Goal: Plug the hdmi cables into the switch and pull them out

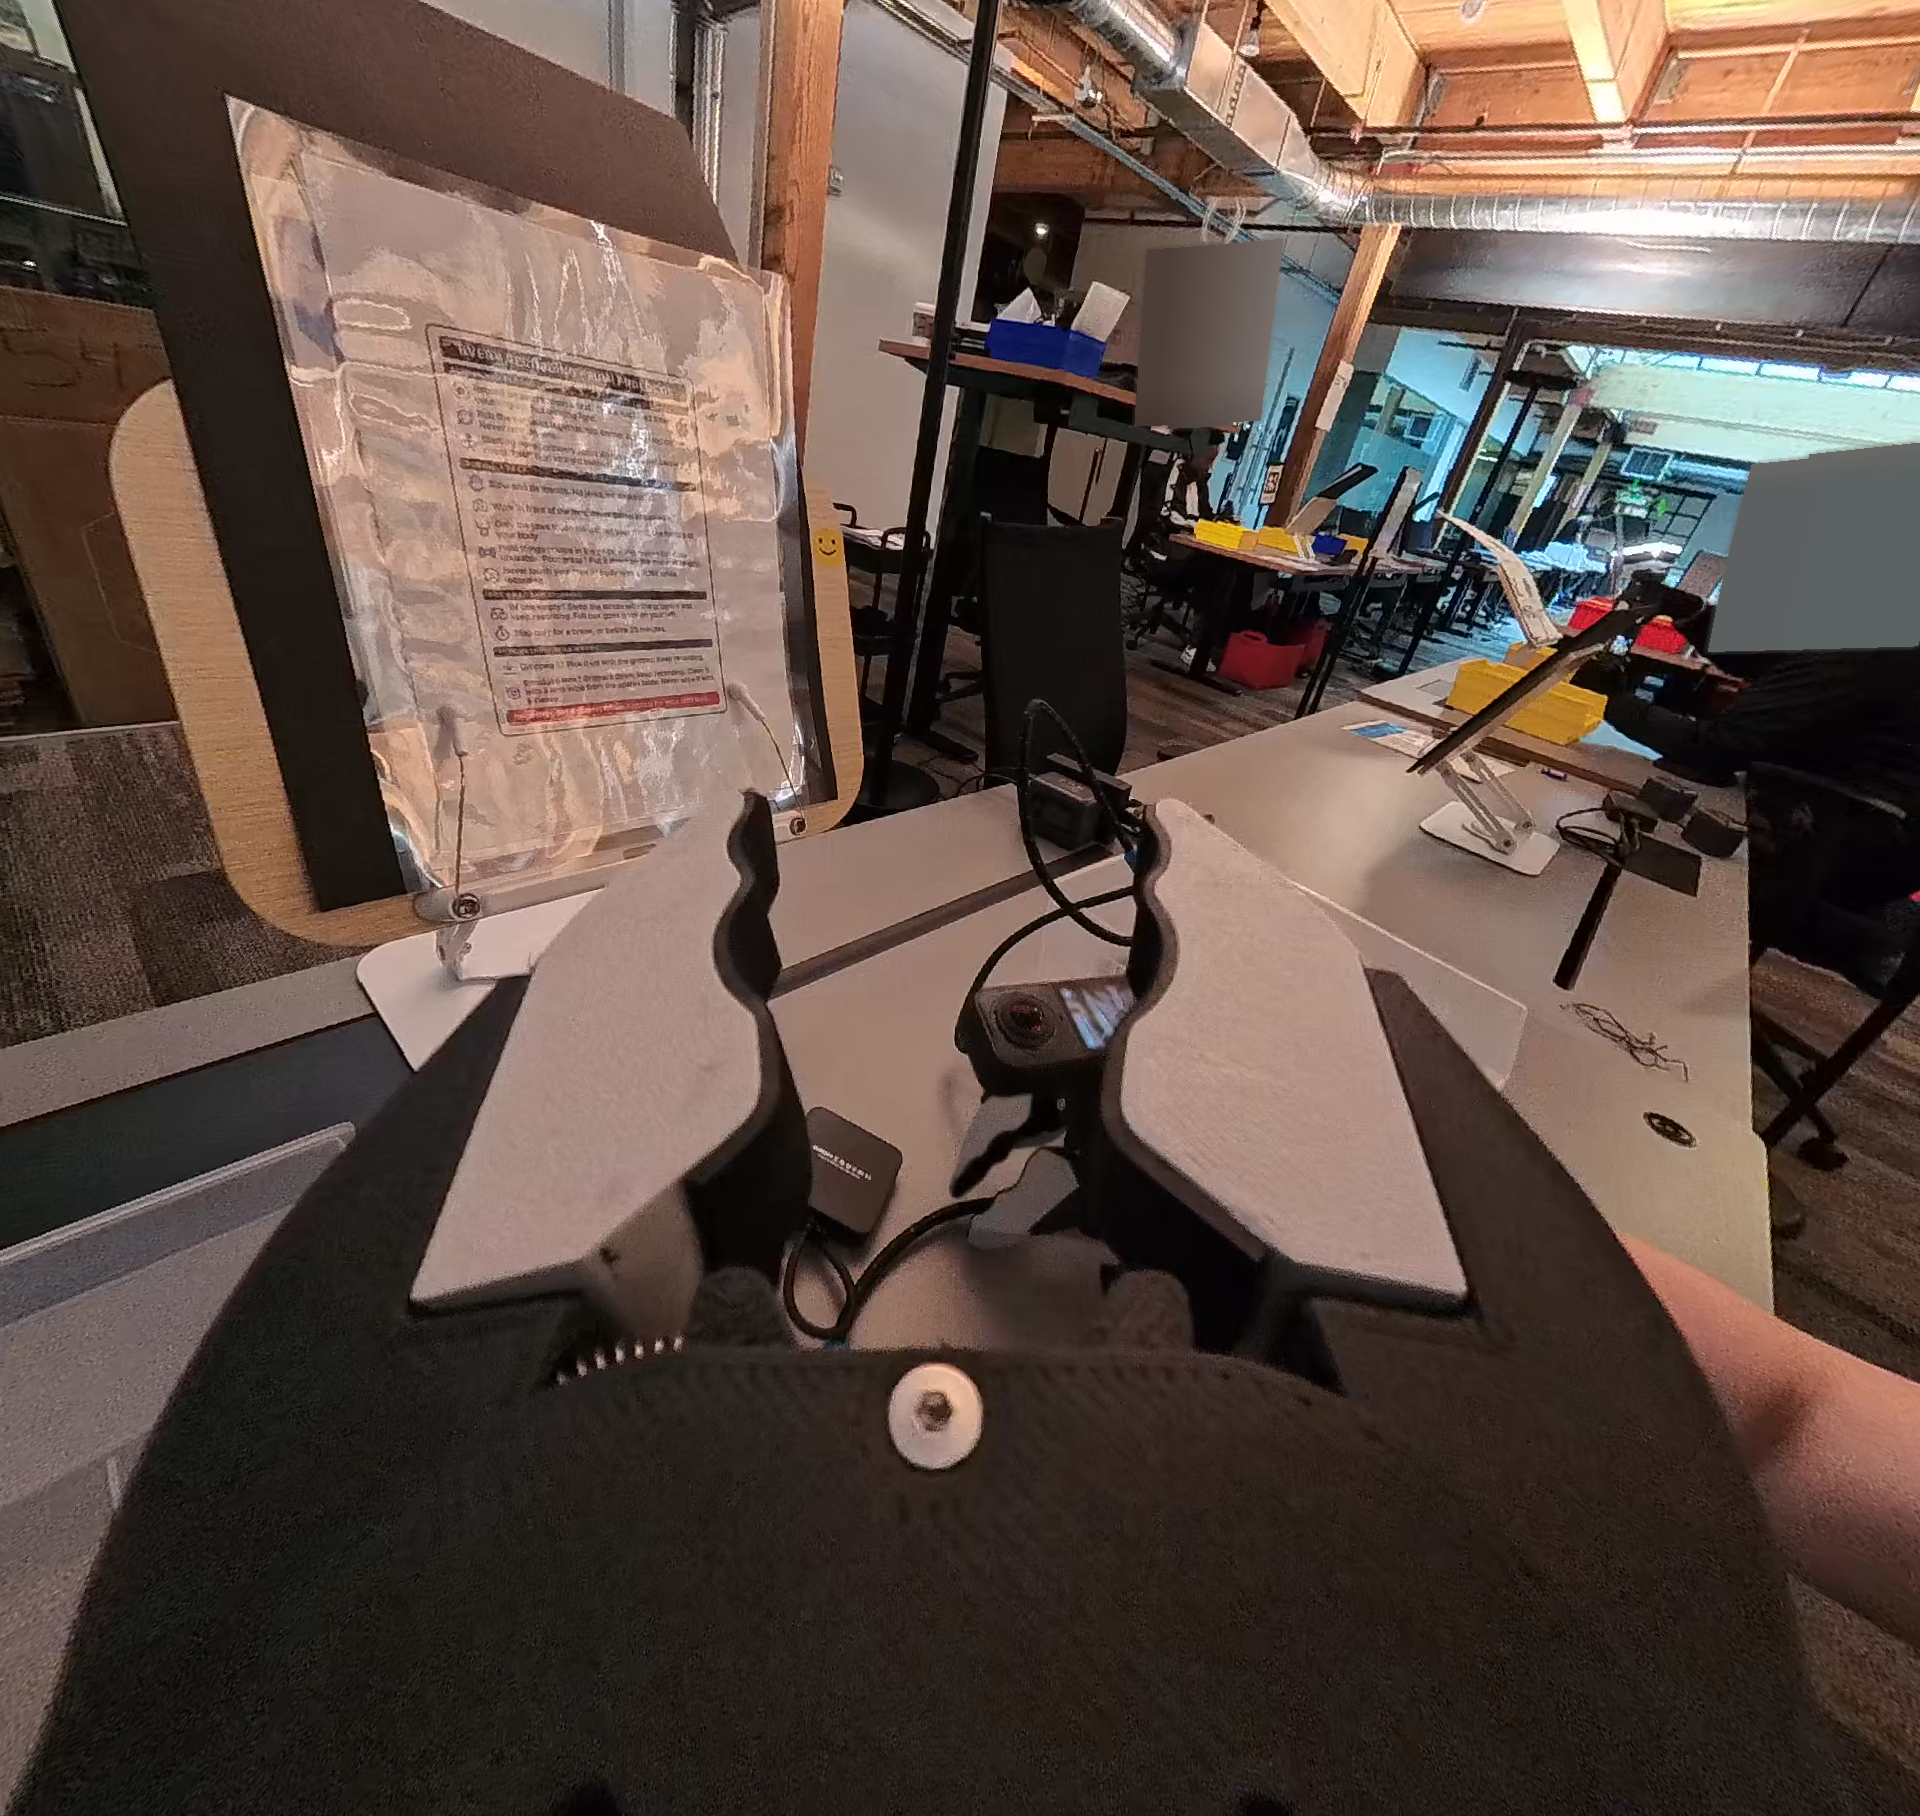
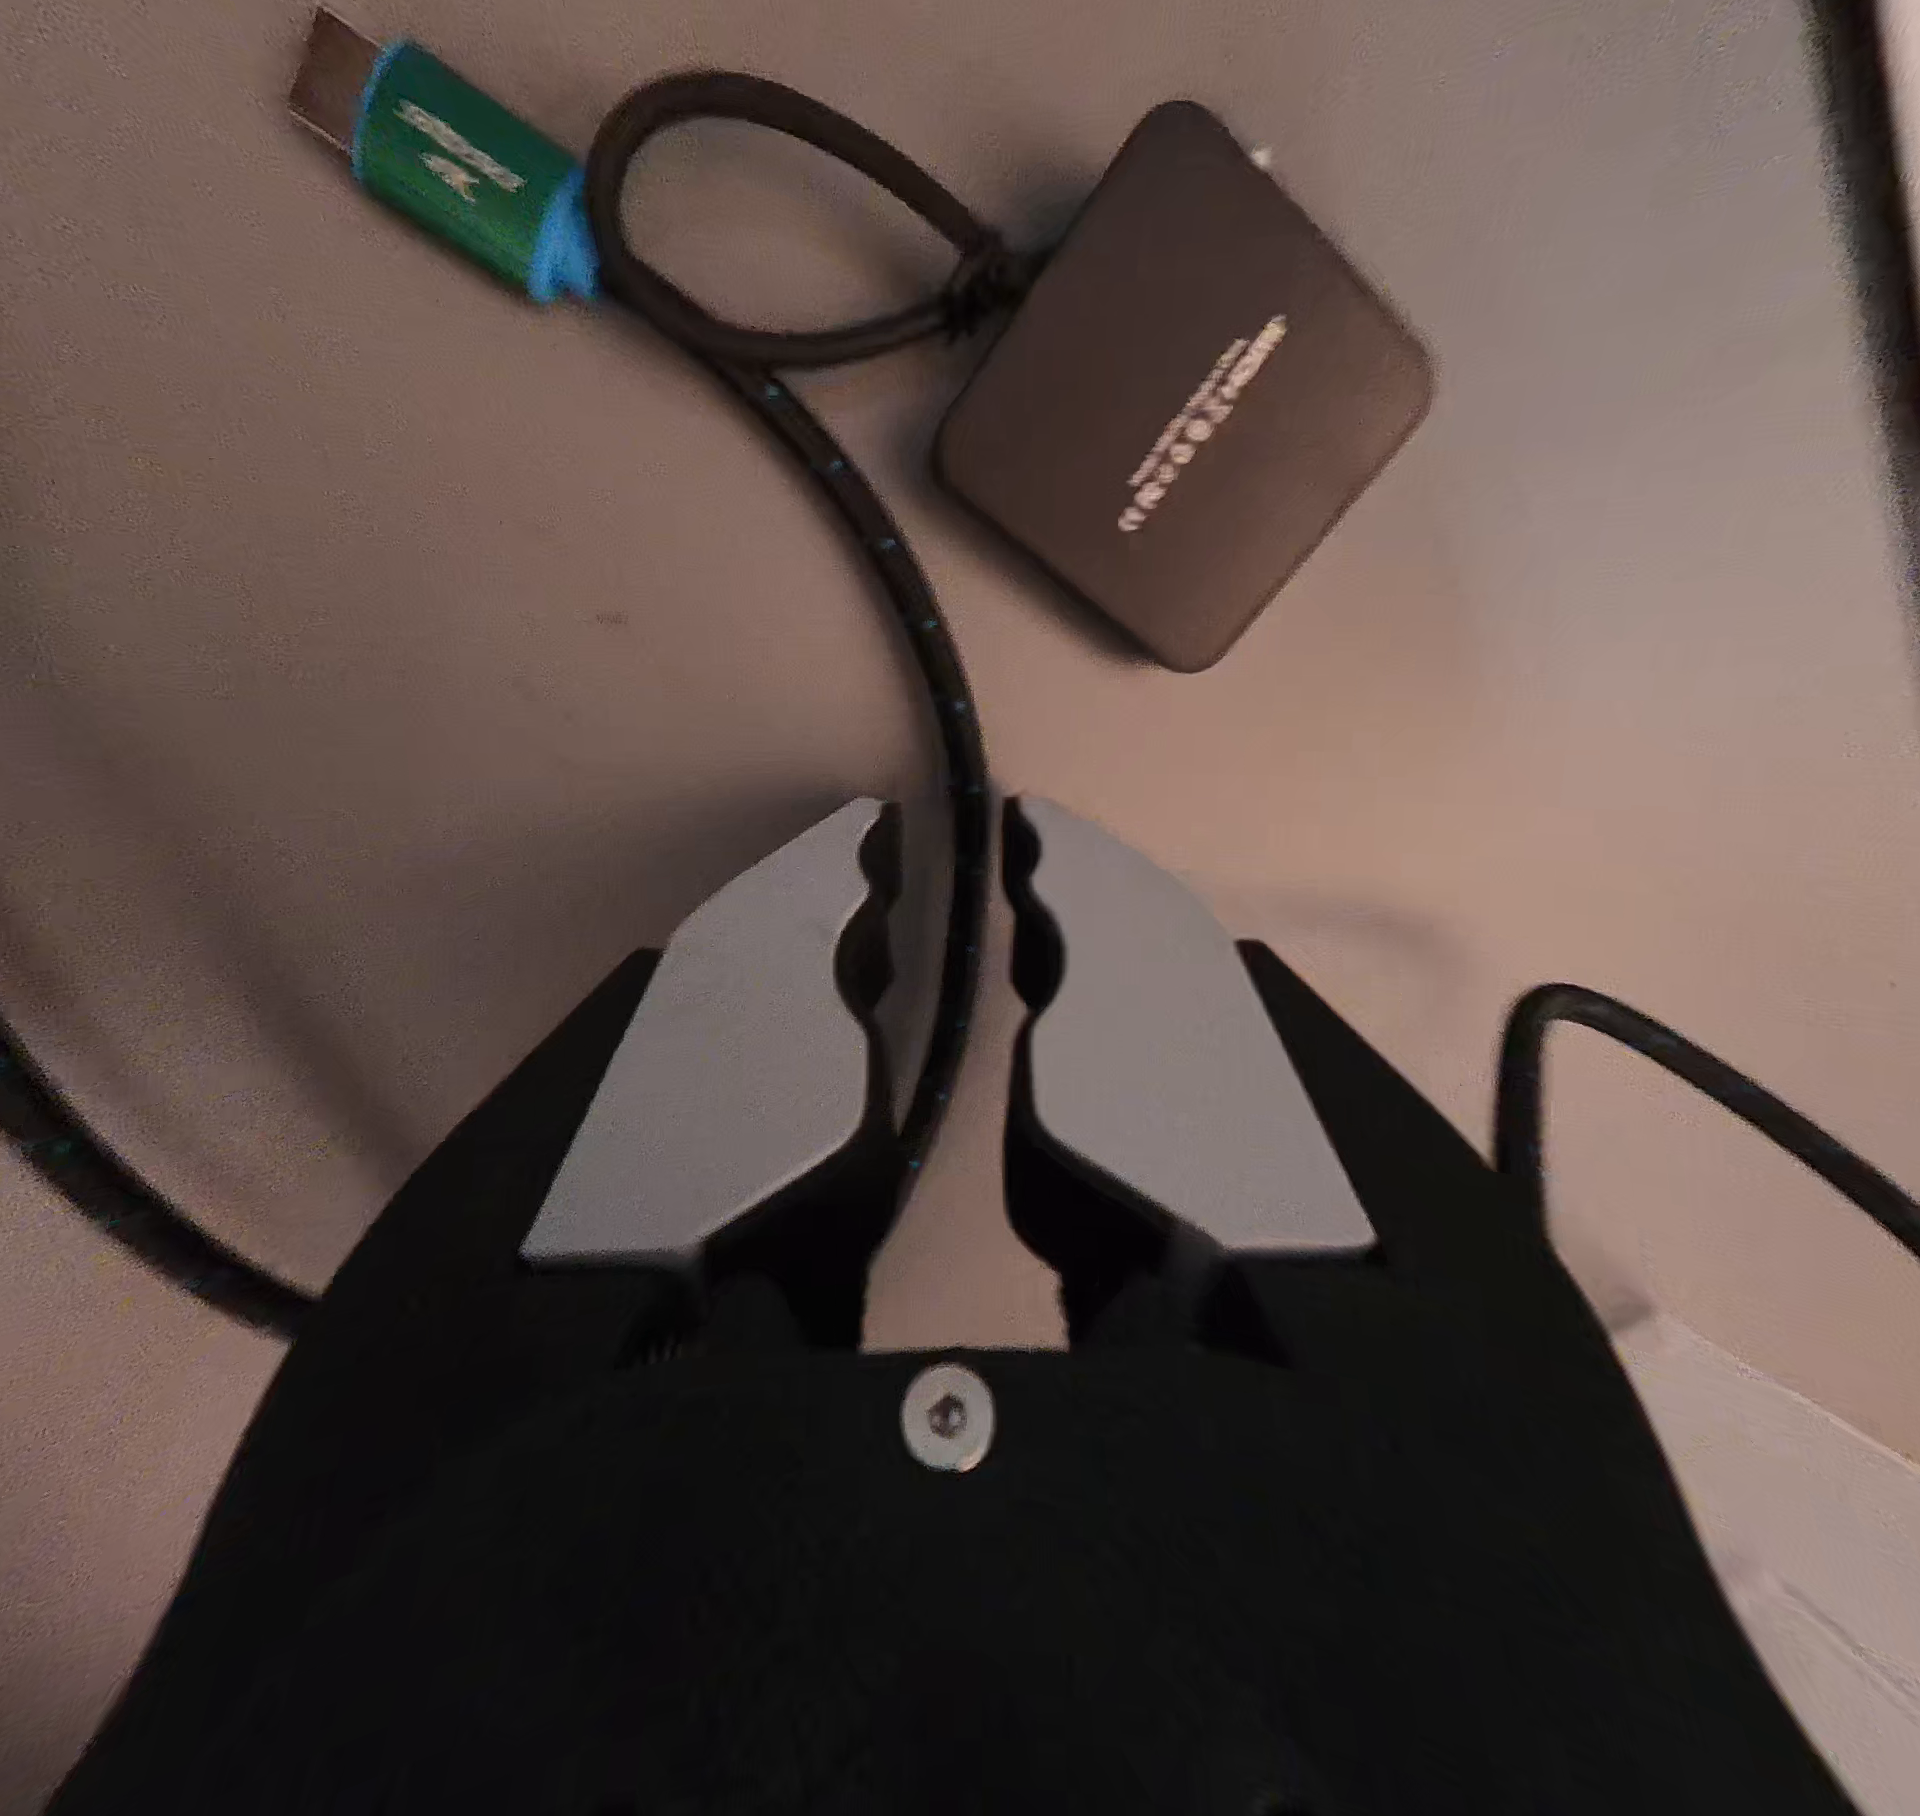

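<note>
Two cables are lying beside the switch (image 2: 1184,384): the braided cable (image 2: 961,727) is threading the right claw's (image 2: 943,816) narrowly parted fingers, unclamped; the left claw (image 1: 951,841) is gaping wide above the bench (image 1: 1351,831).

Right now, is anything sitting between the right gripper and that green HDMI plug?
Only the plug's own braided cable, which runs between the right gripper fingers up toward the green HDMI plug. Otherwise bare table. The black switch lies off to the right.
</note>
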